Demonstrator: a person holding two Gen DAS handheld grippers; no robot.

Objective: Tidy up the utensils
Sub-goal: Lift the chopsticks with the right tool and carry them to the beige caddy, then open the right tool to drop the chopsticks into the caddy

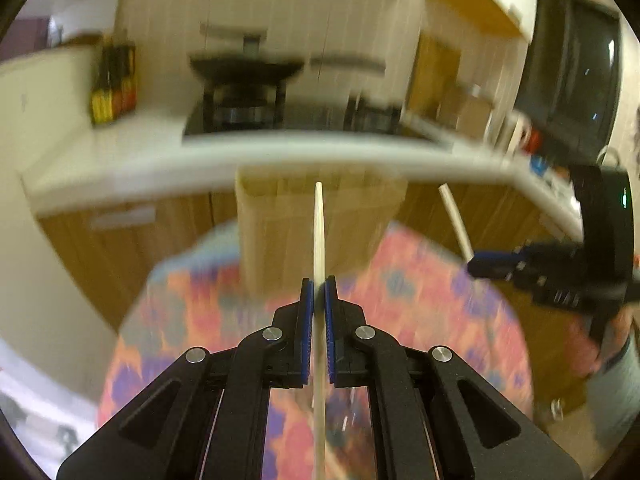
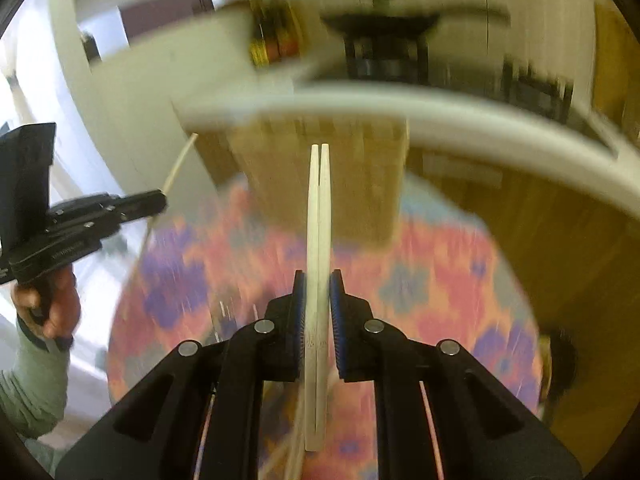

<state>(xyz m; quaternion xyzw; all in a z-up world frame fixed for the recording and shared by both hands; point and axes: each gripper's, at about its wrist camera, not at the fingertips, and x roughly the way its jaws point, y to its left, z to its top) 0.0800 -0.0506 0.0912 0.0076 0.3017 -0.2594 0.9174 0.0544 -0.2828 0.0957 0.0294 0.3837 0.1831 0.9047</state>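
The left gripper (image 1: 319, 292) is clamped on a single pale chopstick (image 1: 319, 232), a slim cream stick that tapers to a blunt tip and points straight ahead, its rear end running back between the blue pads (image 1: 306, 320). The right gripper (image 2: 318, 292) is closed around a pair of chopsticks (image 2: 319, 240), the same cream colour, lying side by side and touching along most of their length, with only a narrow slit between the tips.

Both grippers hang above a round table with a floral cloth (image 1: 420, 280) in pink, orange and purple. In the left wrist view the right gripper (image 1: 484, 264) shows at the far right of the table, its pair of chopsticks (image 1: 454, 220) slanting up to the left. In the right wrist view the left gripper (image 2: 160, 200) appears at the far left of the table, held by a hand (image 2: 52, 308) in a pale green sleeve.

At the table's far edge stands a light wooden box (image 1: 316, 224), directly behind the chopstick tips. Beyond the table runs a white counter (image 1: 160, 160) over wooden cabinets. On the counter sits a black stove with a dark pan (image 1: 246, 68), and bottles (image 1: 114, 80) stand left of it. Everything past the grippers is blurred.
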